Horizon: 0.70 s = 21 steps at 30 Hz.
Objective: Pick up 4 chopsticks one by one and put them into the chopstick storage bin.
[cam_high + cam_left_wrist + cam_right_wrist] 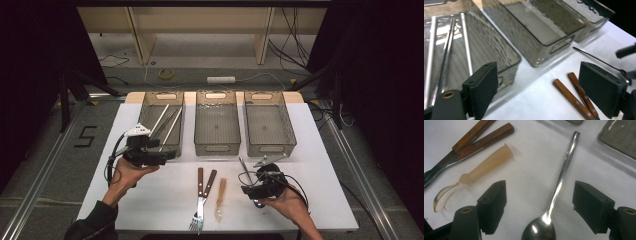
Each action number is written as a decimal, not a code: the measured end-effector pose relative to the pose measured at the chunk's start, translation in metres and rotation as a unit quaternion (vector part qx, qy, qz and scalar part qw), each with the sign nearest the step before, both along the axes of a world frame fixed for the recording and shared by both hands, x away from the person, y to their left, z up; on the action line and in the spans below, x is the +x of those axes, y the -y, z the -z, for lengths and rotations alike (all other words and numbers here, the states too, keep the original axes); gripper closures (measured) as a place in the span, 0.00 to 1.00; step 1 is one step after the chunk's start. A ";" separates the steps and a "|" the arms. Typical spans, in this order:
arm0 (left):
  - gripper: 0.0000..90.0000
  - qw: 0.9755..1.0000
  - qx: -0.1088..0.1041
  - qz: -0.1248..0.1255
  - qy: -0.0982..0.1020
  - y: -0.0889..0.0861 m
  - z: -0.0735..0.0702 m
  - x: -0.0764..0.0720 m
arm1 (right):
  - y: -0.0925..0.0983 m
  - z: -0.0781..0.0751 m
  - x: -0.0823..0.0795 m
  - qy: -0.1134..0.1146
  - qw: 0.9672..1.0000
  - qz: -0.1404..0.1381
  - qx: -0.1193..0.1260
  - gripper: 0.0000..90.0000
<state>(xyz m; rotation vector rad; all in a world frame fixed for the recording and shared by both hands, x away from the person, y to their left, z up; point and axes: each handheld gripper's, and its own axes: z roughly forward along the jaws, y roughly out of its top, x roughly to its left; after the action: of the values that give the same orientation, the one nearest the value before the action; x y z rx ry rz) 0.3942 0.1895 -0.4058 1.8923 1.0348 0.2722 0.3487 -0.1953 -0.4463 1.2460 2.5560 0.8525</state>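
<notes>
Right gripper view, hand-held gripper (539, 207) wide open, straddling spoon (554, 202)

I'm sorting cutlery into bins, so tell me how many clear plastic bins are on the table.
3, in a row across the far side of the table: the left bin holds long metal rods, while the middle bin and the right bin look empty. None seem hidden.

In your high view, your right hand (287, 202) covers the metal spoon's (246, 172) bowl. The fork's (196, 220) tines run off the table's (150, 200) near edge, too small to count.
</notes>
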 end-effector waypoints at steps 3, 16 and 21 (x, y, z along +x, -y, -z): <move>0.17 1.000 0.002 0.008 0.010 0.002 0.004 -0.009 | 0.000 0.000 0.001 -0.002 1.000 0.003 0.000 0.32; 0.17 0.999 -0.008 0.013 0.031 0.004 0.016 -0.041 | 0.002 0.006 0.006 -0.009 1.000 0.013 -0.016 0.42; 0.17 0.998 0.006 0.019 0.053 0.008 0.016 -0.054 | 0.002 0.009 0.009 -0.015 1.000 0.011 -0.019 0.49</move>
<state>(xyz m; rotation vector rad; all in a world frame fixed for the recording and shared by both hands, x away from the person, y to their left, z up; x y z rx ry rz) 0.3402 0.1820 -0.4219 1.8855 0.9273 0.3544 0.3580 -0.1971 -0.4551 1.2833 2.5628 0.7837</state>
